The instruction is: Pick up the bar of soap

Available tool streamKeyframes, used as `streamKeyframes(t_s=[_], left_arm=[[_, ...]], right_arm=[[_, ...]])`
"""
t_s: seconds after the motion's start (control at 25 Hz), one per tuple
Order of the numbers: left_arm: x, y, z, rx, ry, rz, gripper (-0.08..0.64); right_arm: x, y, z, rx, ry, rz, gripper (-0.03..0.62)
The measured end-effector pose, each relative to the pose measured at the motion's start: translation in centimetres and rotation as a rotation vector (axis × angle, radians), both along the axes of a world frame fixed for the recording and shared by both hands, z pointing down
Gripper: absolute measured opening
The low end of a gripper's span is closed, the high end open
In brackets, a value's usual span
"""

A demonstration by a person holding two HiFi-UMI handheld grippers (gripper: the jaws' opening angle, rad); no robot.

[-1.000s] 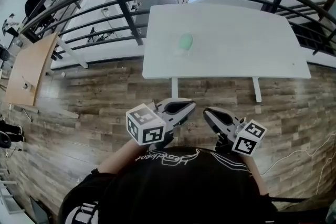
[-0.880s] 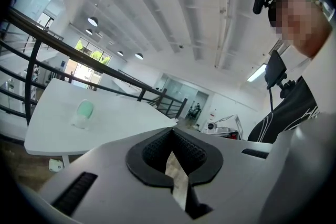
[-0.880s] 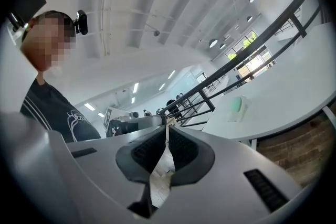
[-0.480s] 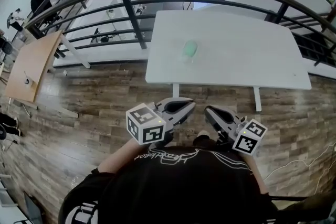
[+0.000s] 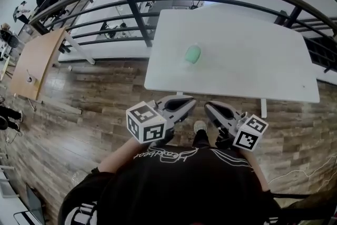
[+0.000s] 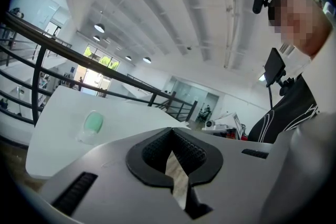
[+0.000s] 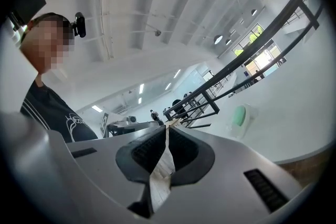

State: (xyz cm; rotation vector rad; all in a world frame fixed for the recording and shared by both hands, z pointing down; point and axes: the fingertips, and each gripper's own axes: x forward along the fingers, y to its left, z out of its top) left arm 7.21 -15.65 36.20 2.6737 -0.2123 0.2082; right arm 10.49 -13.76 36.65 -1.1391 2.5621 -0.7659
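Soap bar [image 5: 193,54]: pale green, rounded, lying flat on the white desk [image 5: 253,60], left of the desk's centre and about midway between its near and far edges. A pale translucent surround shows under the soap bar; whether it is a tray or a wrapper cannot be told.

Left tongs [image 5: 185,105]: held off the desk's near edge, over the wooden floor [image 5: 79,108], pointing toward the desk. Jaws closed tip to tip, nothing between them. A marker cube [image 5: 146,124] sits at the rear.

Right tongs [image 5: 210,108]: held off the desk's near edge, just beside the left tongs. Jaws closed, nothing gripped.

Both tongs are well apart from the soap bar and clear of the desk. A dark railing [image 5: 131,5] runs beyond the desk's far edge.
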Motion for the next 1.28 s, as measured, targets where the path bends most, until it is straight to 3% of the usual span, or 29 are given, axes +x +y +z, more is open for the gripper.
streamKeyframes(t_s=[0.52,0.72,1.28], left_arm=[[6.9,-11.5,2.2,-0.002,-0.049,-0.120,0.008],[7.8,-14.2,4.6,-0.040,-0.084,-0.158,0.008],[8.8,-20.0,8.9,-0.013,-0.201,-0.242,0.023]], right_arm=[[6.5,-11.8,1.1,-0.026,0.012,-0.129,0.020],[7.7,-14.6,3.0,-0.064,0.001,-0.160,0.020],[9.2,-19.0,6.1,-0.127,-0.024,-0.210,0.020]])
